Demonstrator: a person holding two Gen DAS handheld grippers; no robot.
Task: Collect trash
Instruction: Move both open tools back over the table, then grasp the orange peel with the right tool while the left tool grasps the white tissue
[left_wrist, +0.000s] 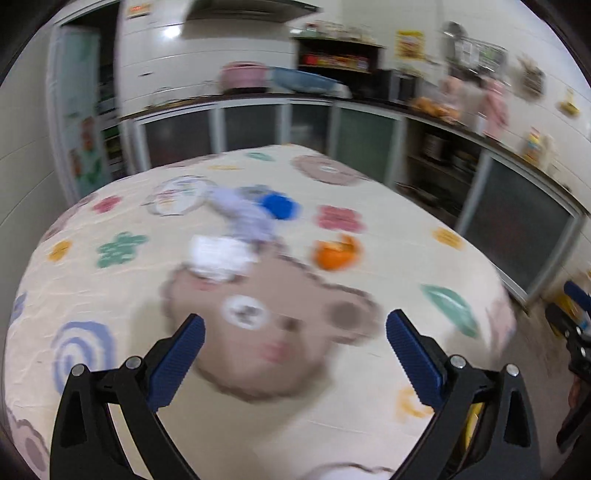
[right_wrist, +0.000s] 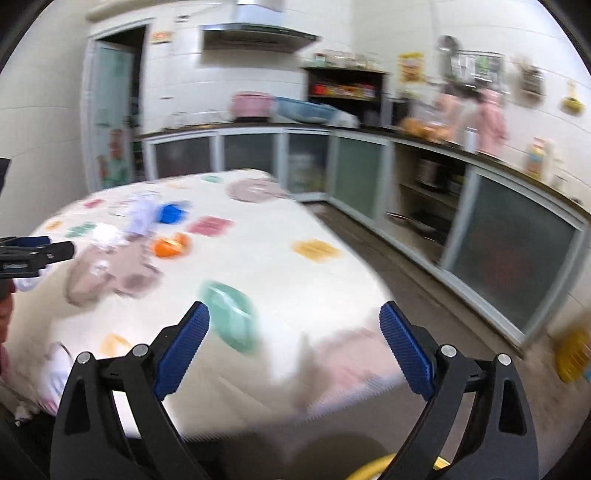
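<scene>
Spread wide, empty: left gripper (left_wrist: 294, 334) over bear-print tablecloth (left_wrist: 110, 295). Well ahead, toward middle of table: crumpled white paper wad (left_wrist: 218, 254), orange peel (left_wrist: 336, 253), blue cap (left_wrist: 277, 206). Likewise spread, right gripper (right_wrist: 294, 323) above near right edge, trash far off left.

My left tool (left_wrist: 294, 326) is showing ribbed blue pads (left_wrist: 413, 354) on matt black plastic arms. The table (left_wrist: 388, 236) is wearing a soft, quilted-looking printed cloth. Far off, glossy white wall tiles (right_wrist: 177, 74) are catching the light above frosted cabinet doors (right_wrist: 509, 251).
</scene>
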